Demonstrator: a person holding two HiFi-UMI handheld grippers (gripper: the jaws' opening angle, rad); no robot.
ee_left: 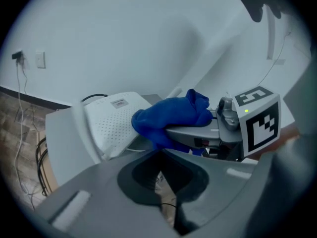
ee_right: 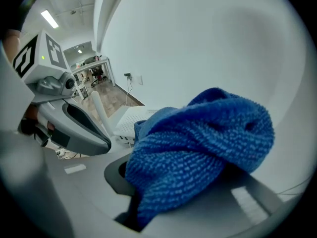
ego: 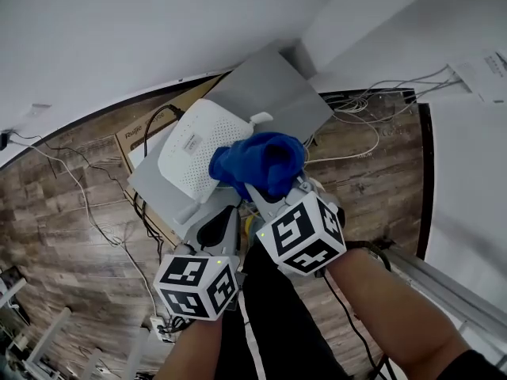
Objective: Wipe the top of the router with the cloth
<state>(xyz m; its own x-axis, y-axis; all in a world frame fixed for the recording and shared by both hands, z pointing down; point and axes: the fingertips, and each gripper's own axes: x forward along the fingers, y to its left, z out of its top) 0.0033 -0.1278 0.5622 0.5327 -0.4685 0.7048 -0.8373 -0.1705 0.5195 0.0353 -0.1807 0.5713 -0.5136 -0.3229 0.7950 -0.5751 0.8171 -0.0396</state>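
Note:
The white router (ego: 188, 155) lies flat on a grey slab (ego: 273, 85), with its dotted top (ee_left: 111, 123) facing up. My right gripper (ego: 265, 190) is shut on a bunched blue cloth (ego: 260, 160). The cloth (ee_left: 168, 115) hangs at the router's right edge, and I cannot tell whether it touches. In the right gripper view the cloth (ee_right: 198, 152) fills the jaws and hides the tips, with the router (ee_right: 130, 119) behind it. My left gripper (ego: 226, 214) sits just below the router's near side, its jaws (ee_left: 159, 153) shut on nothing.
The grey slab rests on a cardboard box (ego: 136, 135) on the wood floor, against a white wall. Loose cables (ego: 356, 125) trail right of the slab and more cables (ego: 79, 188) run at the left. A power strip (ego: 162, 327) lies near my left arm.

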